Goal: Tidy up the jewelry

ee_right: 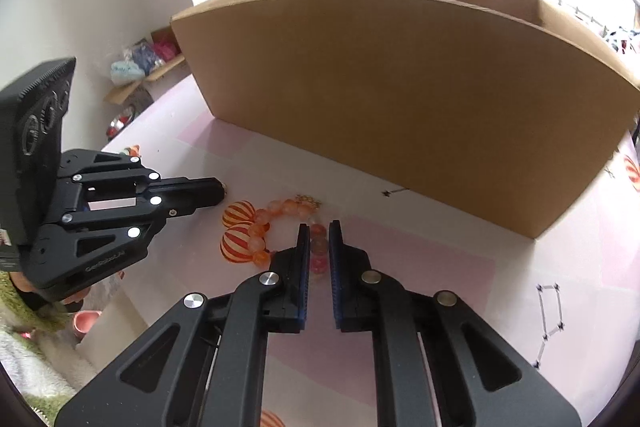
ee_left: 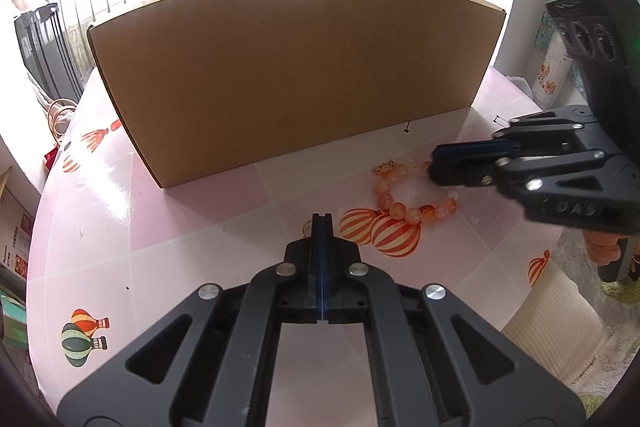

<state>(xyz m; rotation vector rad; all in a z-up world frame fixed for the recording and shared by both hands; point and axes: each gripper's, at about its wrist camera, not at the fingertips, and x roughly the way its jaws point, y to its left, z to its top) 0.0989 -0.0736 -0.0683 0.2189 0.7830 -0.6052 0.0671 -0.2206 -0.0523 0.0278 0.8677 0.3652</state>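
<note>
**Grippers set over a bead bracelet in front of a cardboard box**

The left gripper (ee_left: 321, 217) is seen with its two fingers pressed flat together, nothing being held between them. Its tip is poised low over the pink tabletop (ee_left: 192, 211), just to the left of two printed orange-striped balloons (ee_left: 380, 231), and a small gold ring (ee_left: 307, 227) is glimpsed right beside the tip.

The right gripper (ee_right: 319, 227) is held with its jaws nearly closed, a narrow gap being left between the blue pads. In the right wrist view, part of an orange bead bracelet (ee_right: 280, 211) is seen inside that gap; whether the pads press on the beads cannot be told. No earlier picture is given, so only this stance is stated.

The bracelet (ee_left: 404, 207) is laid as a loop on the tabletop, just beyond the printed balloons and to the right of the left gripper. At the far edge of the loop a thin gold chain (ee_left: 386, 167) is touched by the beads.

Farther back, a large cardboard box (ee_left: 288, 75) is stood upright across the tabletop, its open top turned upward. A small dark star-shaped piece (ee_left: 407, 129) is seen near its lower right edge. Beyond the box, a bright railing and hung clothes are made out.
</note>
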